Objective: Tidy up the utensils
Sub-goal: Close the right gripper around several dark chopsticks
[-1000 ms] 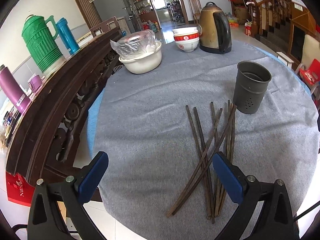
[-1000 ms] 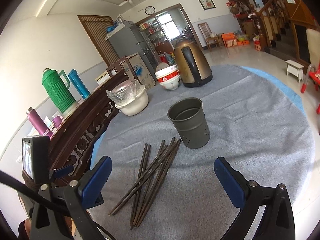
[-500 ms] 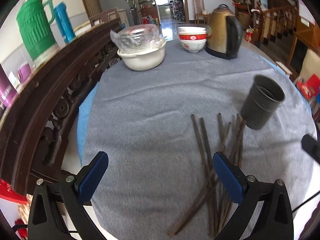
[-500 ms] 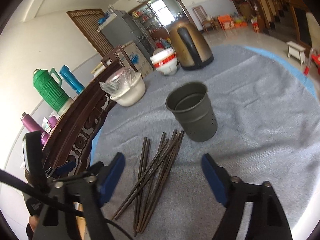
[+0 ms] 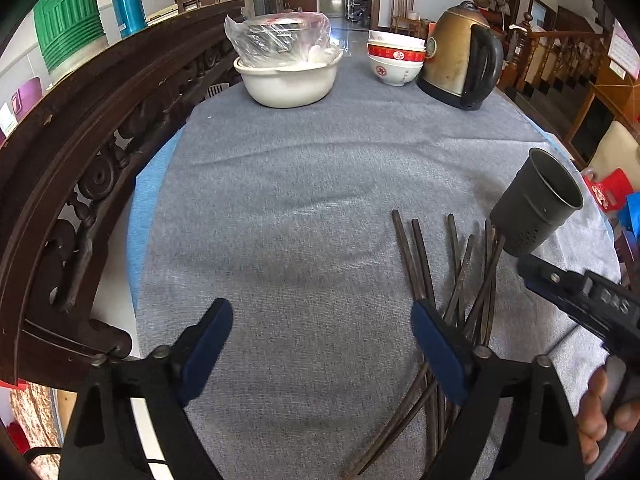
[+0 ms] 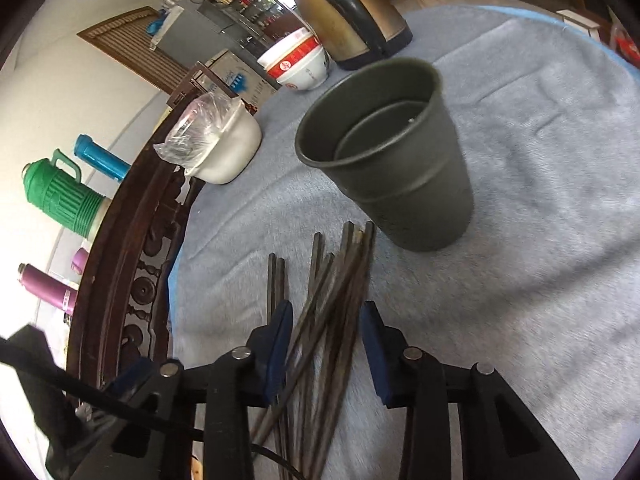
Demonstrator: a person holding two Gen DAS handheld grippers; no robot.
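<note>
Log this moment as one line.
right gripper: closing around chopsticks | left gripper: closing, nothing between | holder: upright, empty | chopsticks: on cloth

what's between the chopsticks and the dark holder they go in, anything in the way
Nothing visible. The chopsticks lie on the grey cloth with their far tips right by the base of the holder, whose mouth is open and unobstructed.

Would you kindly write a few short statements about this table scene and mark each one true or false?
1. The chopsticks lie on the grey cloth. True.
2. The dark holder lies tipped on its side. False: it stands upright.
3. Chopsticks are already in the holder. False: it looks empty.
4. The right tool straddles the chopstick bundle, jaws closing. True.
5. The left tool grips a bowl. False: nothing is between its fingers.
</note>
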